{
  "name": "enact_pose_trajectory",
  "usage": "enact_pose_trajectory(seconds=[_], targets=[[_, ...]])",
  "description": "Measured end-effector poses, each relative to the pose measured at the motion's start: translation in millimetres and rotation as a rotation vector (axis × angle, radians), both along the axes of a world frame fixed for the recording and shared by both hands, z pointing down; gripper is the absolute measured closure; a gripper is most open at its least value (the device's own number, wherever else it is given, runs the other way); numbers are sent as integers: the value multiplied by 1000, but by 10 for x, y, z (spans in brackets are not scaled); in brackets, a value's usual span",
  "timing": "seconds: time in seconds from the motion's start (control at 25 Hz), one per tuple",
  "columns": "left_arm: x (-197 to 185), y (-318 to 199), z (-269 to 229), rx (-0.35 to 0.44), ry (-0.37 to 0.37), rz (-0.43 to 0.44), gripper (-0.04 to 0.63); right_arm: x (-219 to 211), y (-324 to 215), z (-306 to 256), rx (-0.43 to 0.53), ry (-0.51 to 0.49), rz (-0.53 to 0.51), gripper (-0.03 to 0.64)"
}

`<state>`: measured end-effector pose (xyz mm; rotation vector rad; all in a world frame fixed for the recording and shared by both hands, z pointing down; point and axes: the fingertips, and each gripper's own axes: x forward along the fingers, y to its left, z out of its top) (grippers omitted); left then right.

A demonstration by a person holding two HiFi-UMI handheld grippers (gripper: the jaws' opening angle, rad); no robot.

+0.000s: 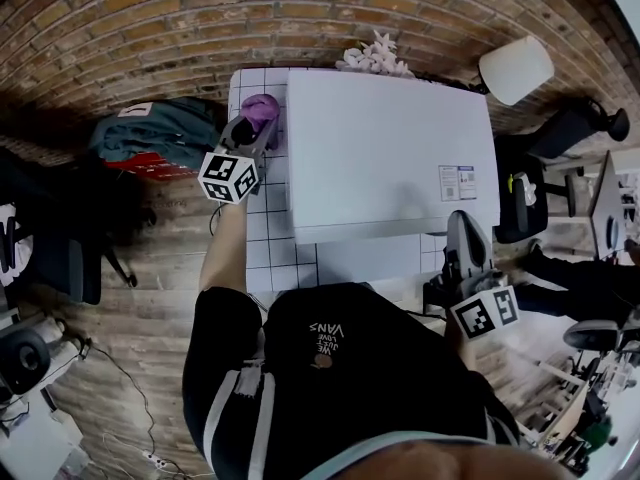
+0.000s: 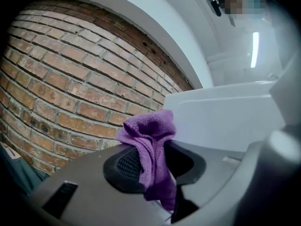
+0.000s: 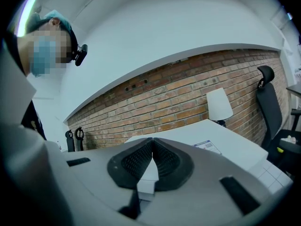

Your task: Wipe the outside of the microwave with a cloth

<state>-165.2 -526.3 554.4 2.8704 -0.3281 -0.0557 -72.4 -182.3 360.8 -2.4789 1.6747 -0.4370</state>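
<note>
The white microwave [image 1: 390, 153] stands on a white tiled table [image 1: 258, 233], seen from above in the head view. My left gripper [image 1: 252, 126] is at the microwave's left side, shut on a purple cloth [image 1: 262, 108]. In the left gripper view the cloth [image 2: 153, 147] hangs bunched between the jaws, with the microwave's white wall [image 2: 225, 121] just to its right. My right gripper [image 1: 462, 236] is at the microwave's front right corner, shut with nothing held; the right gripper view shows its pads [image 3: 162, 159] touching, with the microwave's top [image 3: 202, 138] beyond them.
A brick wall [image 1: 150, 18] runs behind the table. White coral-like decor [image 1: 375, 58] and a white lamp [image 1: 515, 68] sit at the back. A dark bag [image 1: 155, 138] lies on the floor left; black office chairs [image 1: 530, 183] stand right.
</note>
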Motion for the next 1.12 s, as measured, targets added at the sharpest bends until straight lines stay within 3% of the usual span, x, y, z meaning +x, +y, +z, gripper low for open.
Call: enact_pose_trajectory(seconds=[0.28,0.6,0.84,1.12], targets=[[-693,590,68,-20,-6,25,466,-376,-82,32,20,-16,-53,617],[-1241,1477,338,-168,-6,54,466,-801,-227,43,26,-22,-125,617],[-1245,1886,428,-236,4,109,466,-922,-268,31,28,-20,-136,617],[-1072,1697,507,-274,16,86,466,-766,-171,-10,27,-8,-89,617]])
